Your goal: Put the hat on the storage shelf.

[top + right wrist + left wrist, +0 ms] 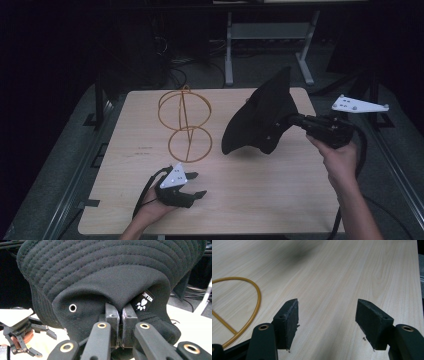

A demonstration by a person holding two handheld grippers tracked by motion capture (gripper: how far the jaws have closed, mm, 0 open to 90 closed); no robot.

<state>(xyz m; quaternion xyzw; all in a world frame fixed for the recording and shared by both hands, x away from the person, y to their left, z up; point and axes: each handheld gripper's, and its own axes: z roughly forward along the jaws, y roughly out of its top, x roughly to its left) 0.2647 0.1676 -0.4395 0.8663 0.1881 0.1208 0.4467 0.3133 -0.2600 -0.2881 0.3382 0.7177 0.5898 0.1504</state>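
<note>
A black bucket hat (260, 120) hangs above the right half of the wooden table (270, 195), lifted clear of it. My right gripper (288, 120) is shut on a fold of its crown; in the right gripper view the hat (100, 272) bulges over the pinched jaws of that gripper (121, 310). A gold wire stand (185, 125) made of two hoops stands upright at the table's middle left. My left gripper (197, 184) rests low near the front edge, just in front of the stand, open and holding nothing (327, 303). Part of a gold hoop (258, 297) lies left of its jaws.
Beyond the table's far edge are dark floor, cables and a grey metal frame (265, 35). Bare tabletop stretches ahead of the left gripper. In the right gripper view the left gripper (43, 345) sits at the lower left.
</note>
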